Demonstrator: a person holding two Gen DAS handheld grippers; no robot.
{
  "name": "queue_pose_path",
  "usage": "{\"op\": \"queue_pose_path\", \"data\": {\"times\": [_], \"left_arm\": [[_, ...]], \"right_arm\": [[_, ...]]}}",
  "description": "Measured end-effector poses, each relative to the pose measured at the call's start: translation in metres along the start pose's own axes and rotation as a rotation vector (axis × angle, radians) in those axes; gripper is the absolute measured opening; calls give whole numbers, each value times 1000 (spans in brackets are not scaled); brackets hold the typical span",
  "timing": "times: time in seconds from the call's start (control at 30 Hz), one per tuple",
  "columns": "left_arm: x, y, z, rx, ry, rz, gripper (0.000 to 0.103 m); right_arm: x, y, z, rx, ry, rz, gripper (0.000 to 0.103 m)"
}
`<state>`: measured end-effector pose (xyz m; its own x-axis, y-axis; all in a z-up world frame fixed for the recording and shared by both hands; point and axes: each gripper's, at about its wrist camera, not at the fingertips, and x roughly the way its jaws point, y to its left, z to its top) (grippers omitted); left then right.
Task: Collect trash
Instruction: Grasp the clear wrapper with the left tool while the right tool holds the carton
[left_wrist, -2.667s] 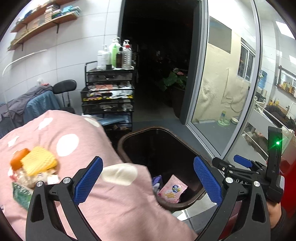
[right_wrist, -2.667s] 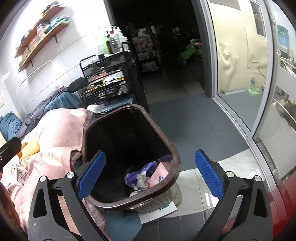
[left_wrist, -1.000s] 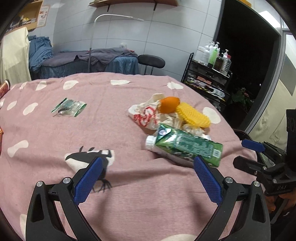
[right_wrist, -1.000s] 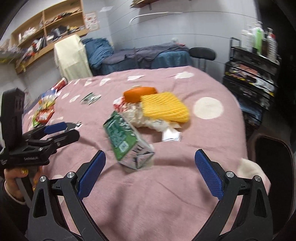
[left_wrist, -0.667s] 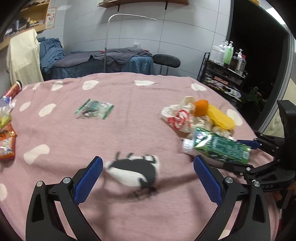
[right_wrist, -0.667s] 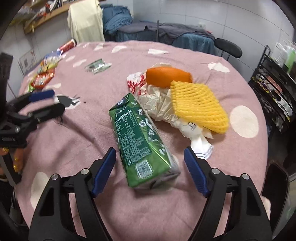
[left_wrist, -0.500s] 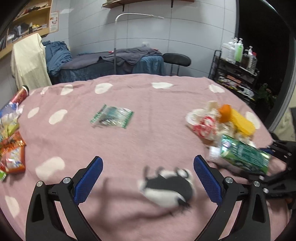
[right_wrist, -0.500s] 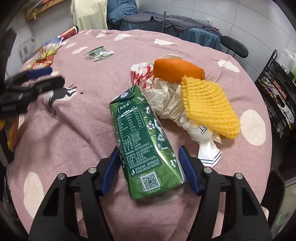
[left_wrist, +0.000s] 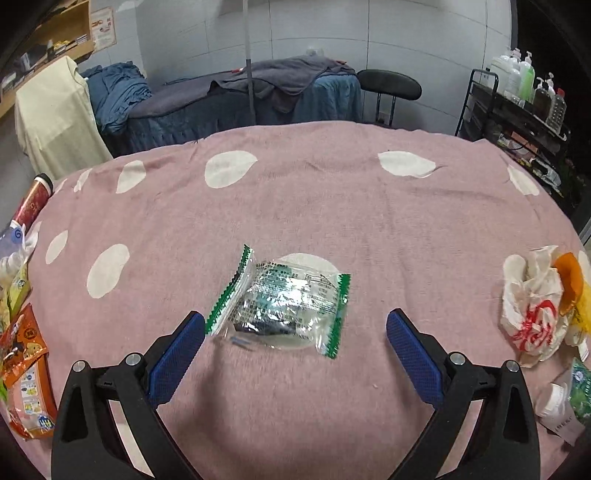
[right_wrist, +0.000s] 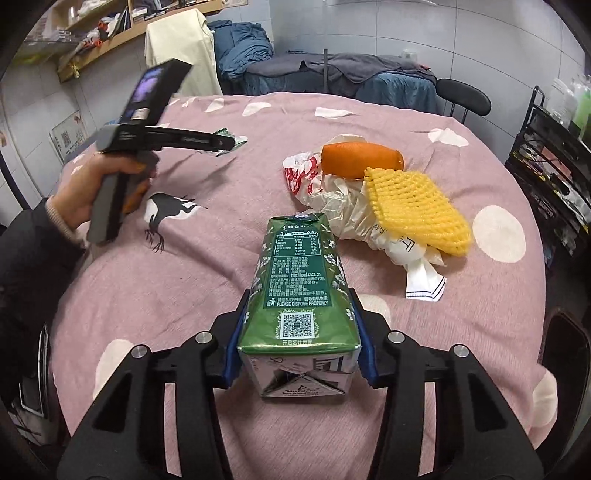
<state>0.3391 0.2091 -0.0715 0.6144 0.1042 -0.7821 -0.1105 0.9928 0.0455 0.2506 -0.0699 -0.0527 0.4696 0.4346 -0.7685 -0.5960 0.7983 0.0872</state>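
Observation:
A green drink carton (right_wrist: 299, 273) lies on the pink spotted tablecloth (left_wrist: 369, 206), its base toward me. My right gripper (right_wrist: 299, 299) is closing on it, and both blue pads (right_wrist: 242, 325) touch its sides. A clear wrapper with green zigzag edges (left_wrist: 280, 302) lies flat just ahead of my left gripper (left_wrist: 295, 321). That gripper is open wide and its fingertips flank the wrapper's near edge. In the right wrist view a hand holds the left gripper (right_wrist: 221, 142) over the far left of the table, hiding most of the wrapper (right_wrist: 238, 140).
A crumpled white and red paper bag (right_wrist: 314, 177), an orange object (right_wrist: 360, 158) and a yellow foam net (right_wrist: 417, 206) lie behind the carton. Snack packets (left_wrist: 26, 369) and a red can (left_wrist: 33, 199) line the left edge. A black rack (right_wrist: 554, 162) stands at the right.
My left gripper swung left from the carton and the pile to the clear wrapper. My right gripper moved in over the carton and its jaws narrowed from wide open onto its sides.

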Motion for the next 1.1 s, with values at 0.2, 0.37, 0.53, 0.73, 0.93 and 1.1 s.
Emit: {"op": "queue_pose_path", "data": {"times": [0.2,0.37,0.53,0.73,0.93,1.1], "left_arm": [[9,-3,2,20,12,-35,57],[2,2,-1,-16,-14,-22,18],[-6,5,-5,-52,-37,-44,6],[-32,-10,-17,-53,-96,-104,5],[-75,-45,-42,-17,-172,-187,5],[-102,-74,-60,-5,-210,-265,5]], "right_arm": [[-15,-3,-8,49,-43,25,49],[-20,-4,-13,80,-77,39,49],[-21,-5,-16,96,-86,45,49],[-26,-13,-19,122,-111,50,49],[-39,-23,-31,173,-150,44,49],[-57,-35,-44,213,-188,21,49]]}}
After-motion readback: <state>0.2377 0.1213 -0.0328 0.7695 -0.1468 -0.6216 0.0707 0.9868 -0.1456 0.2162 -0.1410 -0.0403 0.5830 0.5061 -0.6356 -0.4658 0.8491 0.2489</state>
